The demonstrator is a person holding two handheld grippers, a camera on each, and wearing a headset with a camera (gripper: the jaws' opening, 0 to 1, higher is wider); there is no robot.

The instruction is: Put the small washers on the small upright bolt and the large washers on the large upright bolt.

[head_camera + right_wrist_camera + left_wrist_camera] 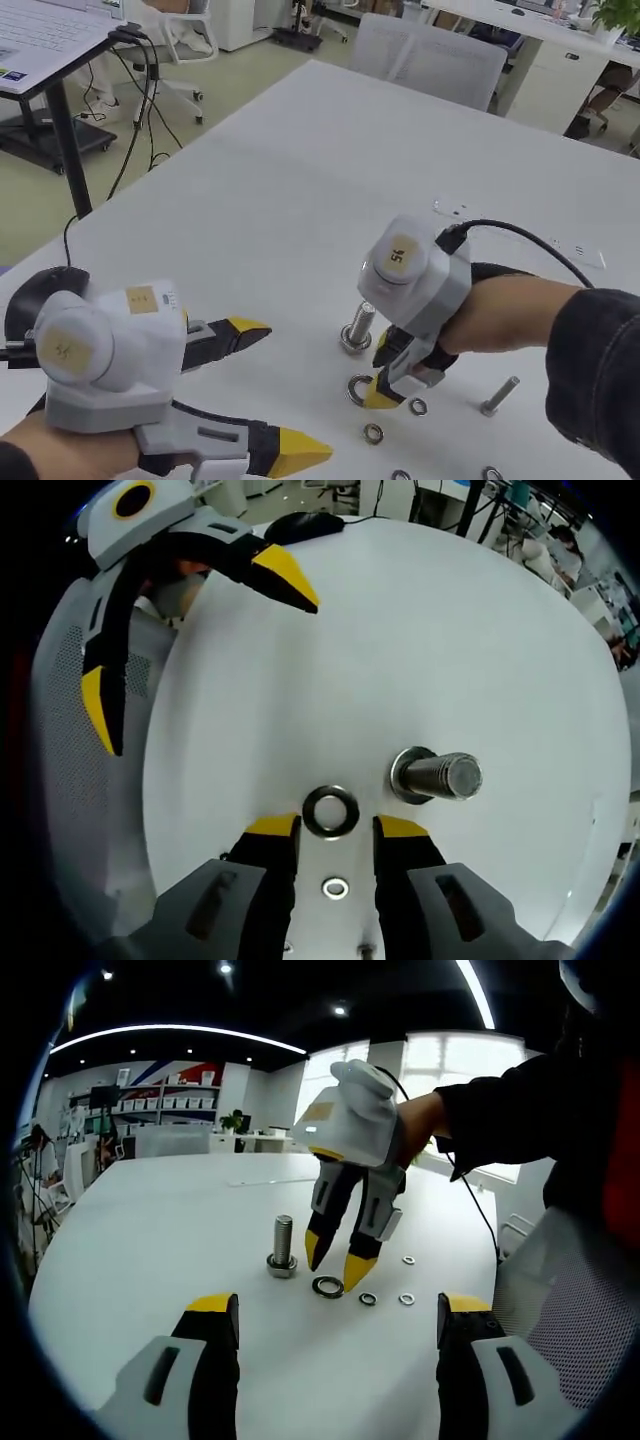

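Poising our narrowly parted right gripper (335, 1261) at a large washer (331, 812) beside the large upright bolt (437, 776); our left gripper (283, 390) gapes wide

My head view looks down across the white table (300, 180); both gripper views sit close, facing each other over the large upright bolt (283, 1245)
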